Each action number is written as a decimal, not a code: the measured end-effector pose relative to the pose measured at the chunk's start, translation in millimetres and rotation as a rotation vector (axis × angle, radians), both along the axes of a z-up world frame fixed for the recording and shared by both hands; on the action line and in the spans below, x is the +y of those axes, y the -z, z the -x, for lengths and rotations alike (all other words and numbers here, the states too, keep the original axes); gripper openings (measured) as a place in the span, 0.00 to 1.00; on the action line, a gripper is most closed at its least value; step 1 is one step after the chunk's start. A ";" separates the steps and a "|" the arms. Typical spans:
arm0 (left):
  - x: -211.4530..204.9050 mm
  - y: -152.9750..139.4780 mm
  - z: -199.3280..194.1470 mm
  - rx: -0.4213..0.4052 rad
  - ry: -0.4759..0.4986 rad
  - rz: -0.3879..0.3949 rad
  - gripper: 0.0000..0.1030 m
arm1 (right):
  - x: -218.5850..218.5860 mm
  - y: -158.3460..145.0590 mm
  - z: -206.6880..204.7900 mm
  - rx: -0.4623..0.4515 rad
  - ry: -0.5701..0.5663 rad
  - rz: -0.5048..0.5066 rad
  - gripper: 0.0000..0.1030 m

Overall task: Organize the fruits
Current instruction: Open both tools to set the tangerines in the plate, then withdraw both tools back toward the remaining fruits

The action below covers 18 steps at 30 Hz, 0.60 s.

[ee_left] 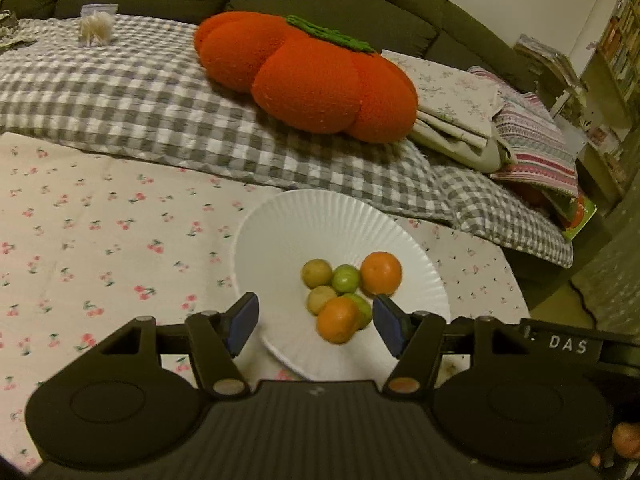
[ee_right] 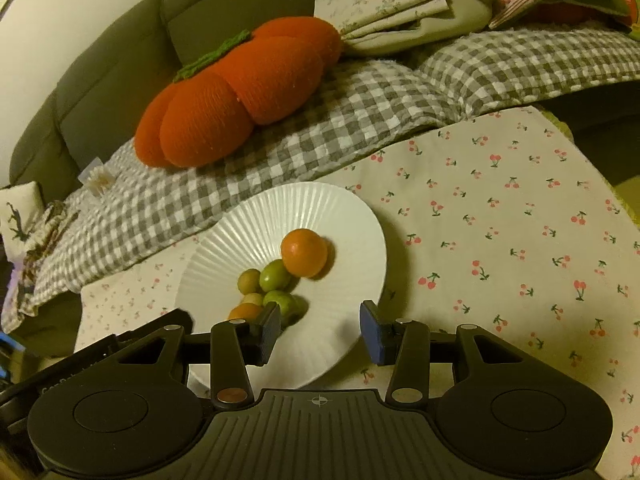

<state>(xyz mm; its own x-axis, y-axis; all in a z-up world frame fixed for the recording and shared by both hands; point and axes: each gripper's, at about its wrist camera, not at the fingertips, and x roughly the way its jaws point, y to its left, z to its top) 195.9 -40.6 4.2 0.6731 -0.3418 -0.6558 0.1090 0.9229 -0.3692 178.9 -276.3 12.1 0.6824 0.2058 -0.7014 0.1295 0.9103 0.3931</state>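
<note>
Fruits (ee_left: 348,300) sit clustered on the white plate (ee_left: 320,216), just ahead of the left tool (ee_left: 316,322). Both tools gape empty; the right tool (ee_right: 320,330) hovers over the plate's near rim

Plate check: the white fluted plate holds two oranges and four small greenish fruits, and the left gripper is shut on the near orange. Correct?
Not quite. In the left wrist view the left gripper is open, its pads clear of the near orange. The plate count stands.
</note>
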 end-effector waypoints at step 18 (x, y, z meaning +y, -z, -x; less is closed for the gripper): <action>20.0 -7.7 59.2 0.067 0.008 -0.119 0.61 | 6.5 -17.0 60.3 0.005 -0.048 -0.046 0.50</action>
